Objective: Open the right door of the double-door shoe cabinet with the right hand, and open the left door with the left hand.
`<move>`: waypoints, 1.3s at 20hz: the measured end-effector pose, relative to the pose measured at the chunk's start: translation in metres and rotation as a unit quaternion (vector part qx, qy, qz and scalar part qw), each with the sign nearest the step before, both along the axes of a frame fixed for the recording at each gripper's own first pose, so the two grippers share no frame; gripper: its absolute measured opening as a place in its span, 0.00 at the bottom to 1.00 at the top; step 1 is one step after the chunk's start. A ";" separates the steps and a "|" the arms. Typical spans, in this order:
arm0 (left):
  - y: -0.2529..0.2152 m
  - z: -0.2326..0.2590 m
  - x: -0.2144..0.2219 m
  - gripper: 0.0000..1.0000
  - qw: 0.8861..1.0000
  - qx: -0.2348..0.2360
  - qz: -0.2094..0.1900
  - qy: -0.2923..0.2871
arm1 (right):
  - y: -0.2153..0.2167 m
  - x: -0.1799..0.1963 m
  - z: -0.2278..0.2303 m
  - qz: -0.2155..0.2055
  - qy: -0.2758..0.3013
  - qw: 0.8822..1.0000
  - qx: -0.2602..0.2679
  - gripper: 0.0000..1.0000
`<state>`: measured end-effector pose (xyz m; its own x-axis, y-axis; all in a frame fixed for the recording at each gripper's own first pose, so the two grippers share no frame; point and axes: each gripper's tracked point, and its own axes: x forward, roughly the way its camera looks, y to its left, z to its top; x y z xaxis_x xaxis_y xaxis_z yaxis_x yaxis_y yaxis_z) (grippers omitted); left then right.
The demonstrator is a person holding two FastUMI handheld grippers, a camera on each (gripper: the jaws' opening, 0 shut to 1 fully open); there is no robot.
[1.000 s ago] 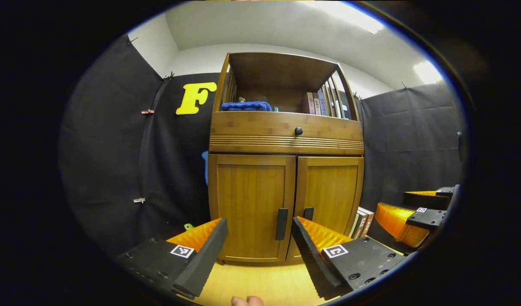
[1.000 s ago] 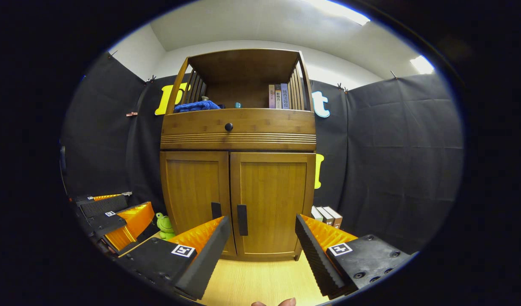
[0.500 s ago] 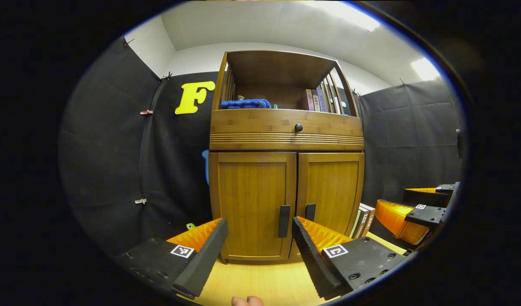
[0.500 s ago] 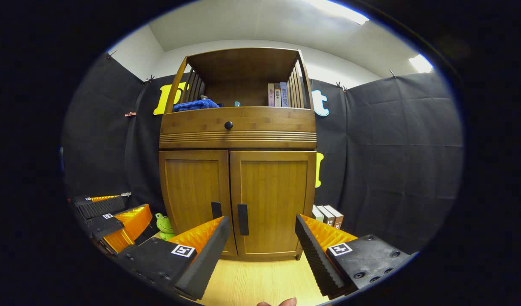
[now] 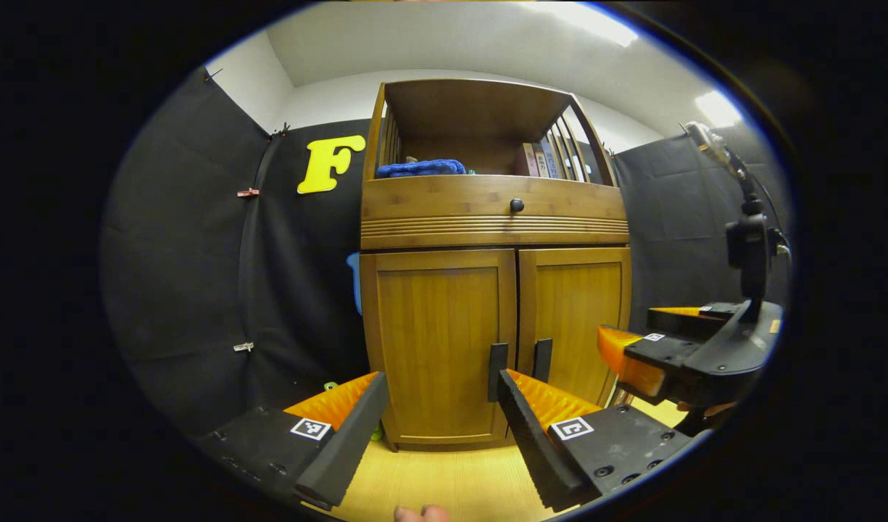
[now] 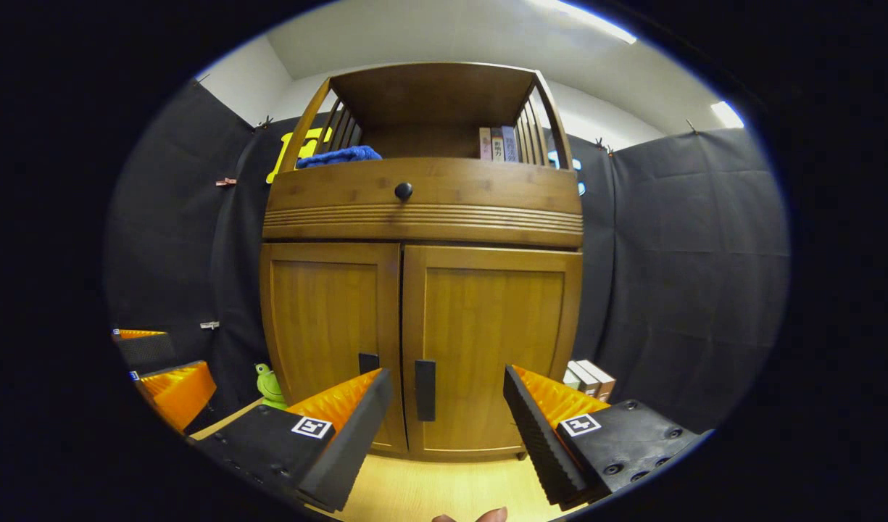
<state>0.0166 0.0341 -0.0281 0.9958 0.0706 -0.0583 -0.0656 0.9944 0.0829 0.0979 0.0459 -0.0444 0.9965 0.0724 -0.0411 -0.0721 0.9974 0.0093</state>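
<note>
The spines of the books [image 6: 500,143] on the cabinet's top shelf carry print, seemingly too small to read.

My right gripper [image 6: 447,428] hangs in front of the cabinet [image 6: 422,210] with its jaws wide apart, gripping nothing. Both doors are shut. The right door's handle [image 6: 425,390] shows between my fingers, nearer the left one; the left door's handle [image 6: 368,362] peeks just above that finger. My left gripper [image 6: 169,384] sits off to the left, by a green frog toy [image 6: 269,384]. Books [image 6: 588,377] stand right of the cabinet.
</note>
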 end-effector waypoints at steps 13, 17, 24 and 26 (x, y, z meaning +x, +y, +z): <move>0.007 -0.023 0.051 0.94 1.000 0.004 0.024 0.018 | 0.024 0.138 -0.104 0.011 0.075 0.996 0.036 0.98; 0.013 -0.027 0.055 0.94 0.999 0.004 0.038 0.024 | 0.032 0.151 -0.122 0.032 0.079 0.996 0.036 0.68; 0.014 -0.029 0.055 0.94 0.998 0.001 0.044 0.033 | 0.033 0.149 -0.129 0.028 0.082 0.996 0.016 0.28; 0.014 -0.028 0.054 0.94 0.999 -0.001 0.043 0.033 | 0.031 0.144 -0.128 0.035 0.087 0.995 0.016 0.22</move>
